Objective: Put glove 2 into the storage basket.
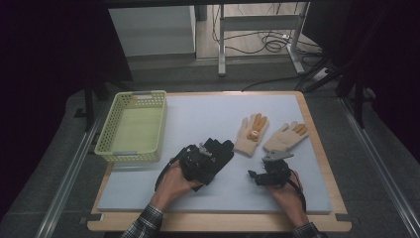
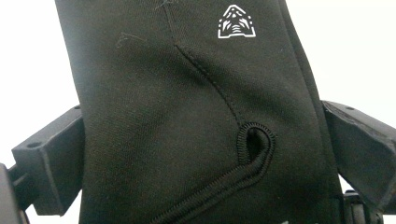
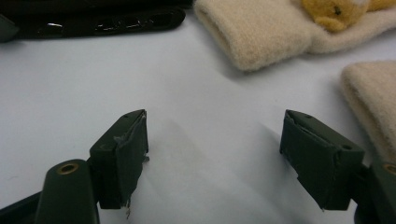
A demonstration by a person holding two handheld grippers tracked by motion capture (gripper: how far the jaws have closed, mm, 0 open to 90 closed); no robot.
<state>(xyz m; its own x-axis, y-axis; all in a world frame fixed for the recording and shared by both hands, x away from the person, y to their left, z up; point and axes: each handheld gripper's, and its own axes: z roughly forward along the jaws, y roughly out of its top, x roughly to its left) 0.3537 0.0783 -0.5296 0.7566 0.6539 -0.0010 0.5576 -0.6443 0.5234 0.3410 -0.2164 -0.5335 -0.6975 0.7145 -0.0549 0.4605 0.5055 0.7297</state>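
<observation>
Nearest the person, the left hand-held gripper (image 1: 216, 154) hides most of the black glove (image 1: 224, 148) lying across its jaws; whether they pinch it I cannot tell, while the right hand-held gripper (image 1: 253, 176), just right of that glove, stands wide open and empty over the white tabletop (image 1: 198, 114). Beyond the black glove to its right lie two cream gloves (image 1: 251, 133) (image 1: 286, 137) side by side, the nearer one (image 3: 369, 100) cut off in the right gripper view. Left of the black glove sits a yellow basket (image 1: 132, 126).
</observation>
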